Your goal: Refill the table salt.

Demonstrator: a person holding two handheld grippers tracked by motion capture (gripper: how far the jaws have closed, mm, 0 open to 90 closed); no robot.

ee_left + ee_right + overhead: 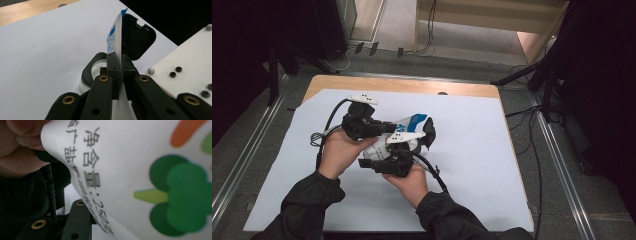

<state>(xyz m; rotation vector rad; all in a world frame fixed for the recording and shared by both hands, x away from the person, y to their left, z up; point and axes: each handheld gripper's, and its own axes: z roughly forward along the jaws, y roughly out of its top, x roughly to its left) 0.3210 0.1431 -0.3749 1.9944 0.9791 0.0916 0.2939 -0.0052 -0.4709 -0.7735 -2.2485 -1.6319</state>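
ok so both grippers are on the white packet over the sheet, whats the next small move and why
Probably ease the two apart to tear the packet: the left gripper is shut on its thin edge, and the right gripper sits close against its printed face, though its grip isn't clear.

Pouch pinched flat between the left gripper jaws: thin, smooth film, slightly glossy, white with blue print. The jaws themselves are matt black plastic with brass-coloured bushings at the pivots — no sheen. Beneath the jaws, a matt white sheet covers the table — bare wood grain shows beyond its far edge.
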